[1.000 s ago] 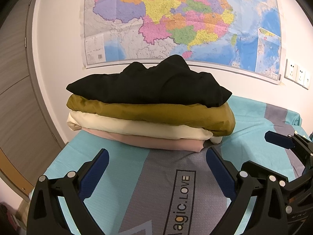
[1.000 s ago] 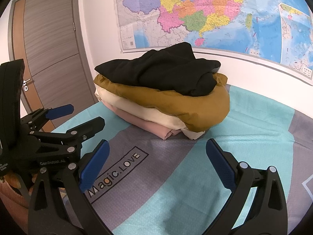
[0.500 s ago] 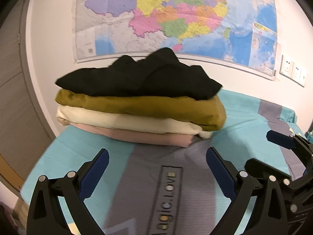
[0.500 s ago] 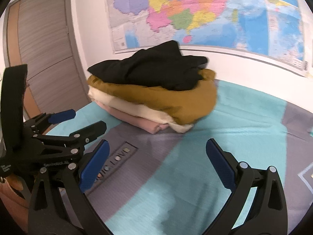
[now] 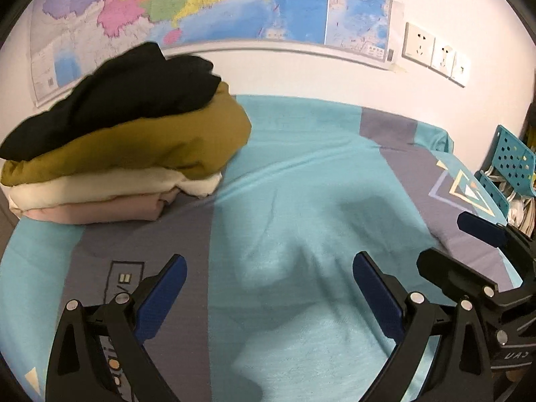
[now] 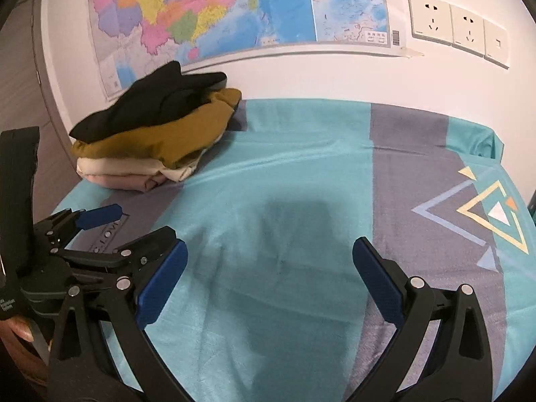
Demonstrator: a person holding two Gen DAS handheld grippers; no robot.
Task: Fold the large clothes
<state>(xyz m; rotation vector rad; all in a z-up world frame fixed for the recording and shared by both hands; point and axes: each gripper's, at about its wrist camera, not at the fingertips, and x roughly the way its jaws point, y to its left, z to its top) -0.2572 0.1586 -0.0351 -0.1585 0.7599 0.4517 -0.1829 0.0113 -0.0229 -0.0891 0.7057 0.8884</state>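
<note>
Above a teal-and-grey bedspread (image 5: 301, 174), the left gripper (image 5: 268, 288) and the right gripper (image 6: 269, 274) hovered side by side, each with its blue-padded fingers spread wide apart and holding nothing. The right gripper also showed at the right edge of the left wrist view, and the left one at the left edge of the right wrist view. A dark shadow lay on the teal cloth just ahead of the fingers. Well beyond them, at the far left of the bed near the wall, sat the stack of folded clothes (image 5: 127, 147): a black garment (image 6: 150, 100) on top, a mustard one (image 6: 160, 137) beneath it, then a cream one (image 5: 100, 187) and a pink one (image 5: 100, 209) at the bottom. A coloured map (image 6: 234, 10) hung on the white wall behind, with wall sockets (image 6: 459, 26) to its right. A teal perforated basket (image 5: 512, 160) stood past the bed's right edge.
</note>
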